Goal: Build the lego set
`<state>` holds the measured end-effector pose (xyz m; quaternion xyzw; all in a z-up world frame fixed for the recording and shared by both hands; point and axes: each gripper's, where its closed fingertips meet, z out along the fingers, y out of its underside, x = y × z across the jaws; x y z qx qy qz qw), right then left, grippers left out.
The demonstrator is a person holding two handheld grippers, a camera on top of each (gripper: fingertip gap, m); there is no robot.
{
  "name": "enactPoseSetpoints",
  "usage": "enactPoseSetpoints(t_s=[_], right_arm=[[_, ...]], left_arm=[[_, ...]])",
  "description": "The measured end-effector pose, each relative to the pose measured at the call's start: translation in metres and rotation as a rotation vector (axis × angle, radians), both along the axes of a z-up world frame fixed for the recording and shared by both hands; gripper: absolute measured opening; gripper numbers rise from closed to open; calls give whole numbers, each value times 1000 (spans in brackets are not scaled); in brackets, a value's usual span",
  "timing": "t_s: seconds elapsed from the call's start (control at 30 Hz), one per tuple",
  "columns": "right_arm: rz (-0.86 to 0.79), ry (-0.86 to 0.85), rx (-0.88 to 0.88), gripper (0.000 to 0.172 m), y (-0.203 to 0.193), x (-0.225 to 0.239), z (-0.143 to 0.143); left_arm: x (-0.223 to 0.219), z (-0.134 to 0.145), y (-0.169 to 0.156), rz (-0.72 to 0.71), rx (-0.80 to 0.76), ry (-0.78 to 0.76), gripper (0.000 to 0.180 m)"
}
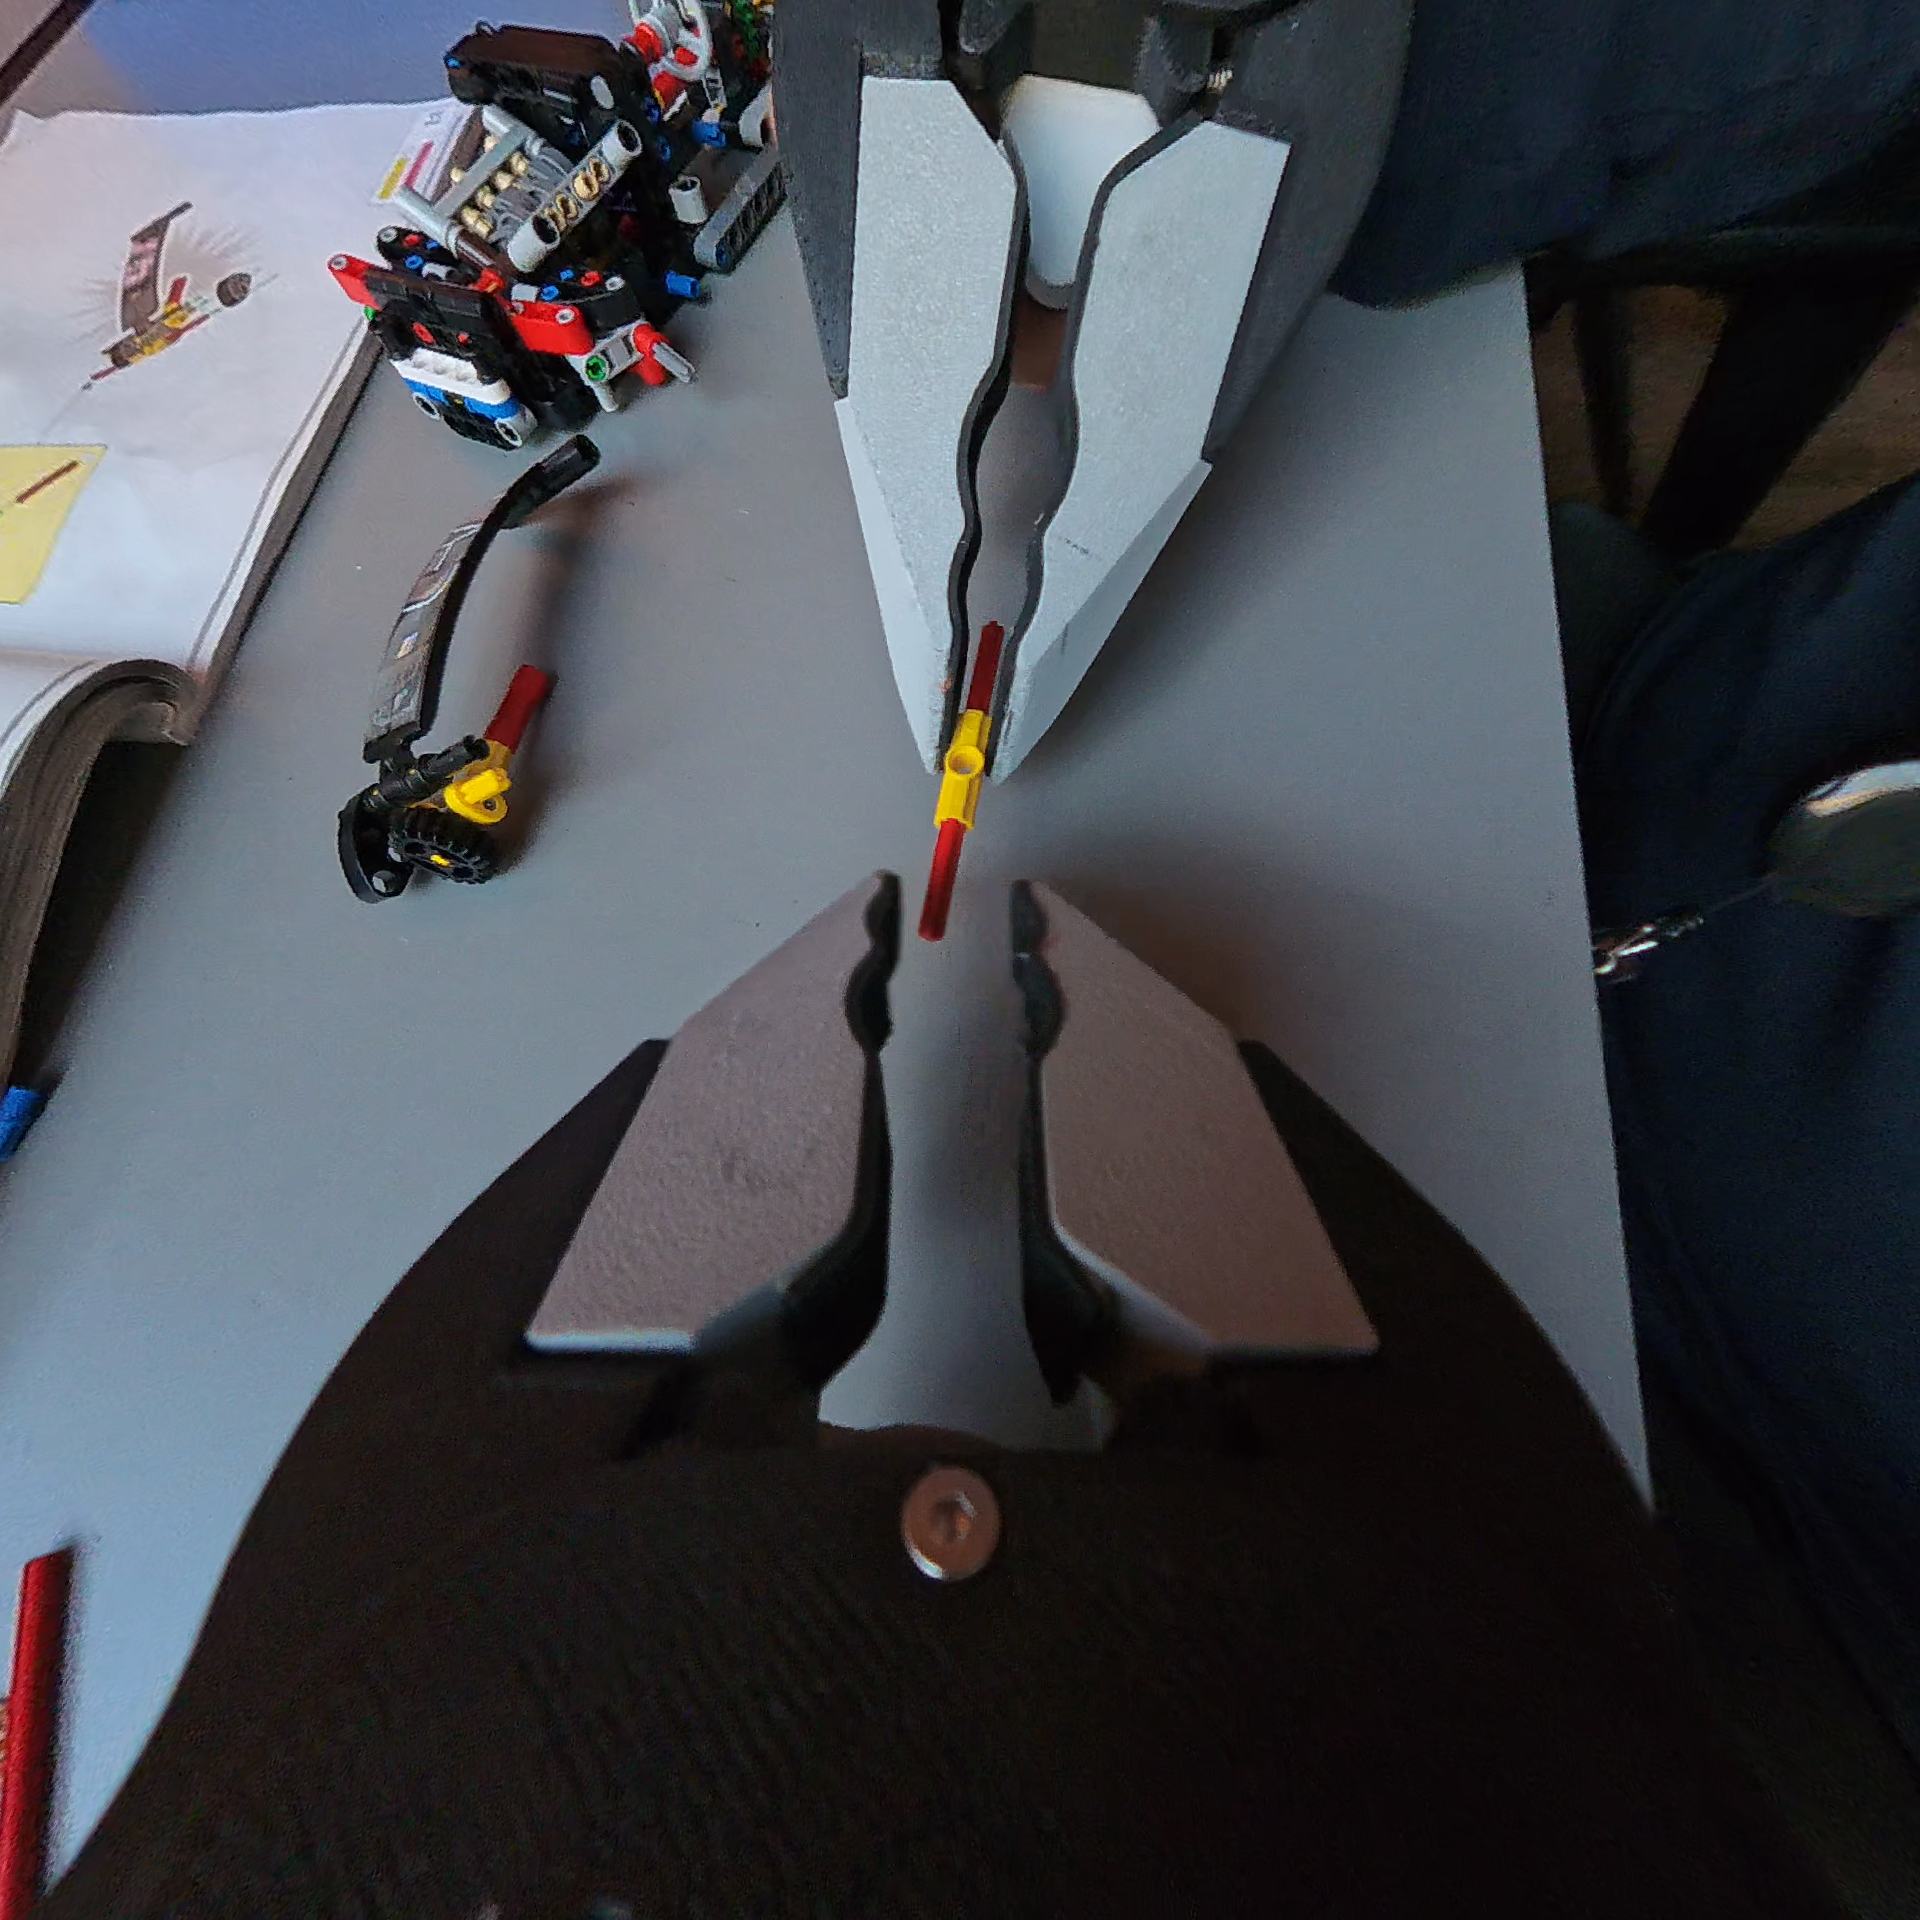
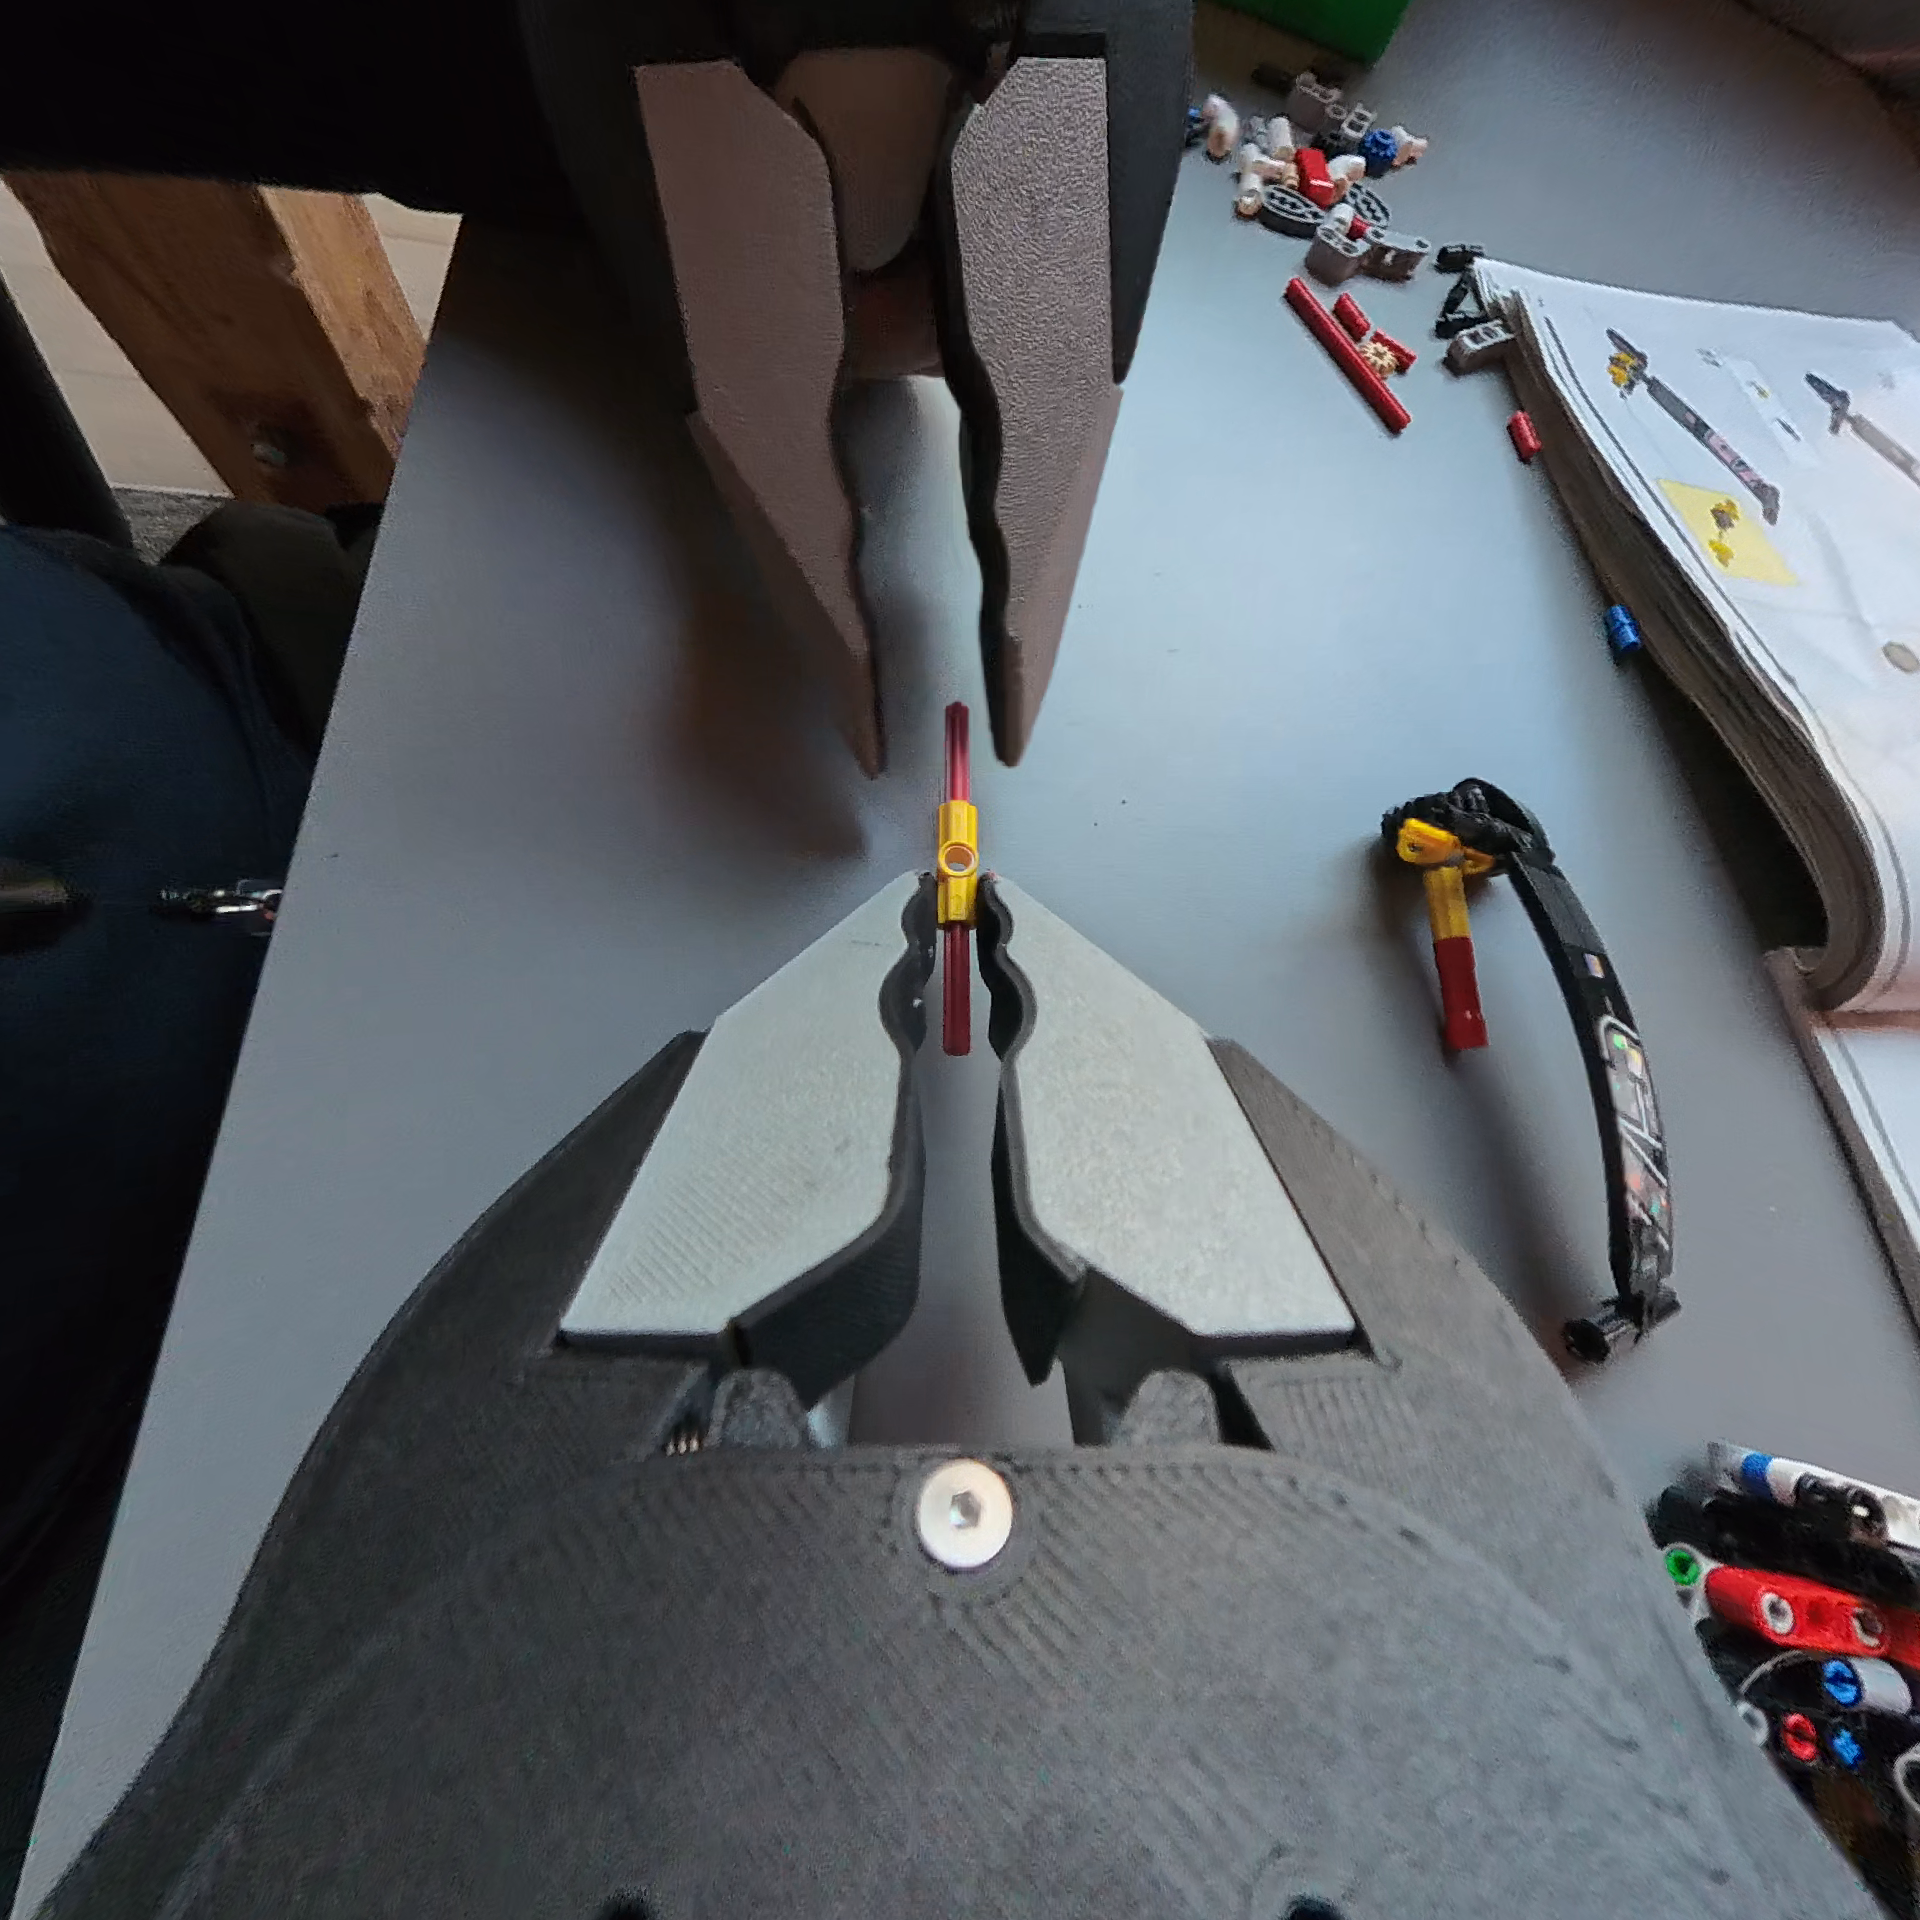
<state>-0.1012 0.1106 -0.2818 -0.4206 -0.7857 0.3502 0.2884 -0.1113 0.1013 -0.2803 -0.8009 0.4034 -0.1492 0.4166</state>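
Grey and matte, the tabletop (image 2: 1299, 665) fills both views, with an open white instruction booklet (image 2: 1766, 499) lying along one side and a person's dark blue clothing (image 1: 1766, 1039) beyond the table edge. Both grippers are held level just above the surface, pointing straight at each other, tip to tip. Nearest the left wrist camera, the left gripper (image 1: 951, 899) has its grey fingers spread, and the free end of a thin red plastic axle (image 1: 940, 883) reaches between the fingertips without either pad pressing on it. Opposite, the right gripper (image 2: 956, 894) has its fingers closed on a small yellow plastic connector with a round hole (image 2: 956, 868) threaded on that axle, the black wavy pads pinching the connector from both sides while the axle's other end runs back between the fingers. Beside the booklet stands a partly built black, red and white brick model (image 1: 540, 239), cut off at the picture's top edge. Closer in lies a curved black strip joined to a black gear, a yellow connector and a red stub (image 1: 447, 717). Loose small pieces in grey, red and blue (image 2: 1320, 197) lie scattered farther off, too small to tell apart. Both gripper bodies hide the table beneath them.
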Motion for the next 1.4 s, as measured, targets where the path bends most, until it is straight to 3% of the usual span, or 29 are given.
enactPoseSetpoints(t_s=[0.13,0.27,0.43,0.47,0.53,0.63,0.83,1.13,1.27,1.4], right_arm=[[-36,1,-43,5,6,-3,3],[-85,33,-84,5,16,-8,10],[-183,47,-85,5,38,-10,12],[-200,38,-86,5,42,-10,11],[-229,28,-99,5,50,-8,10],[-275,27,-131,5,61,-7,11],[-376,38,-169,5,85,-4,13],[-444,45,-228,5,105,7,15],[-425,49,-224,5,105,14,16],[-413,71,-219,5,102,26,19]], left_arm=[[-4,12,5,-11,-37,-137,44],[-31,36,28,75,-1,-319,46],[-63,39,65,173,-33,-384,55],[-60,31,65,137,-114,-375,67],[-60,15,71,100,-208,-275,74],[-59,6,84,64,-208,-142,81],[-54,-4,95,17,-284,-47,87],[-23,-11,63,-62,-268,-113,73],[5,-3,21,-252,-331,-149,56],[-1,-8,18,-218,-317,-52,66]])
